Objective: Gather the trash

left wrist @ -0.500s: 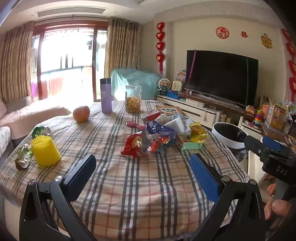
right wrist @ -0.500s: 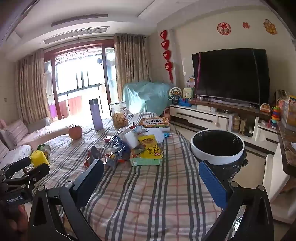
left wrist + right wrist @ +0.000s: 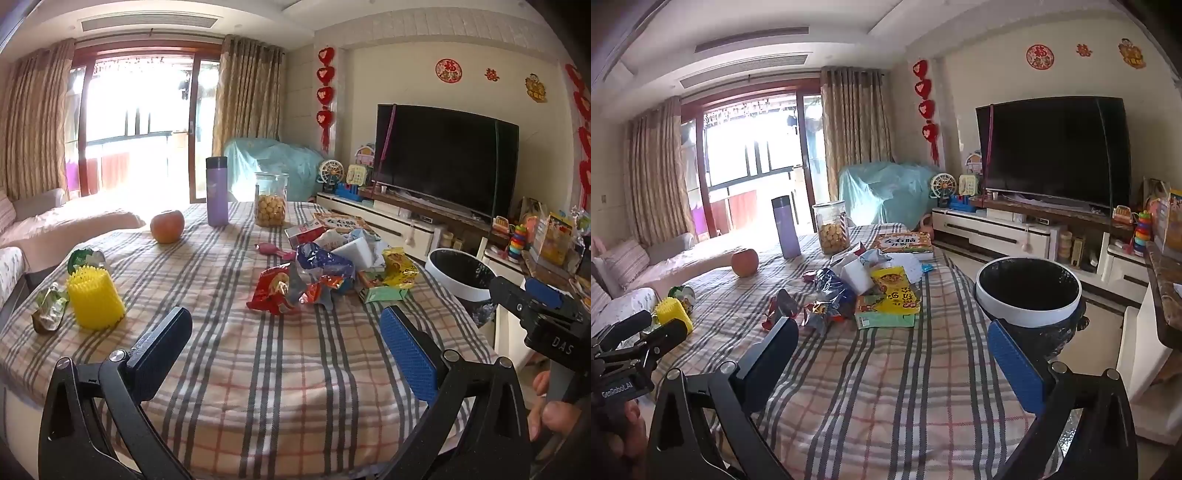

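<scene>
A heap of snack wrappers (image 3: 325,269) (image 3: 849,291) lies mid-table on the plaid cloth: a red bag (image 3: 275,290), a blue foil bag (image 3: 321,258), a yellow bag (image 3: 399,266) (image 3: 895,291) on a green box (image 3: 380,291). A white-rimmed bin with a black liner (image 3: 458,273) (image 3: 1028,291) stands beside the table's right edge. My left gripper (image 3: 286,332) is open above the near cloth, short of the heap. My right gripper (image 3: 894,343) is open too, nothing between its fingers, with the bin just past its blue finger (image 3: 1015,369).
On the plaid table (image 3: 258,369) sit an apple (image 3: 167,226), a purple flask (image 3: 217,191), a cookie jar (image 3: 271,199), a yellow spiky cup (image 3: 94,297), crumpled green packets (image 3: 50,308) and a book (image 3: 341,221). A sofa lies left, a TV cabinet (image 3: 997,229) right.
</scene>
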`<action>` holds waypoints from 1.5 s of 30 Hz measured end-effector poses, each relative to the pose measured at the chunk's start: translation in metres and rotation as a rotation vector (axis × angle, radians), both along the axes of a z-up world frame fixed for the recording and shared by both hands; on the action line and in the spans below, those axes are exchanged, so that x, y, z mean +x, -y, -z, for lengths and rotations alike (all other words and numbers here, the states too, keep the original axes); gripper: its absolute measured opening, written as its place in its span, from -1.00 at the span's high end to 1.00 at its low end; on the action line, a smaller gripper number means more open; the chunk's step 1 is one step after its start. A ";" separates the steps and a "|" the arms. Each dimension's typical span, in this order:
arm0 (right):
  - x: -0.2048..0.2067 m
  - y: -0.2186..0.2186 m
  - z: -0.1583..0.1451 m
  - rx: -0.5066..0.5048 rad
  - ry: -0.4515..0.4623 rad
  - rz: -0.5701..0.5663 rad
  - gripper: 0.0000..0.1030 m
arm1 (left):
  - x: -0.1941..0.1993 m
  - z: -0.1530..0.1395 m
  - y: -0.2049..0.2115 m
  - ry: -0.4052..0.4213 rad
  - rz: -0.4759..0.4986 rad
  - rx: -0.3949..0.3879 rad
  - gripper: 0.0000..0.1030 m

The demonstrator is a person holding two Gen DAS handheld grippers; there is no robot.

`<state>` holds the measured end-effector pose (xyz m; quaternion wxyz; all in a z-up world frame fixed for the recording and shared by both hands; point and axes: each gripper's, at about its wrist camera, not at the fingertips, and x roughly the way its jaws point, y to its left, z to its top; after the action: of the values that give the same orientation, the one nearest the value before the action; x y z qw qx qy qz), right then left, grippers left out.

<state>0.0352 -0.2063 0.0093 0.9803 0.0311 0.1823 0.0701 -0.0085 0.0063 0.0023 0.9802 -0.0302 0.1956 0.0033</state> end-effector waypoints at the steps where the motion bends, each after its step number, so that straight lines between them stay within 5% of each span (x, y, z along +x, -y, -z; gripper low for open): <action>1: 0.000 0.000 0.000 0.000 0.000 0.000 -1.00 | 0.000 0.000 0.000 -0.001 -0.001 0.001 -1.00; 45: -0.002 -0.005 -0.007 0.012 -0.005 -0.032 -1.00 | 0.001 0.001 0.001 -0.003 0.010 -0.011 -1.00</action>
<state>0.0332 -0.2017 0.0162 0.9784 0.0343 0.1846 0.0865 -0.0074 0.0054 0.0008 0.9797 -0.0345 0.1973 -0.0026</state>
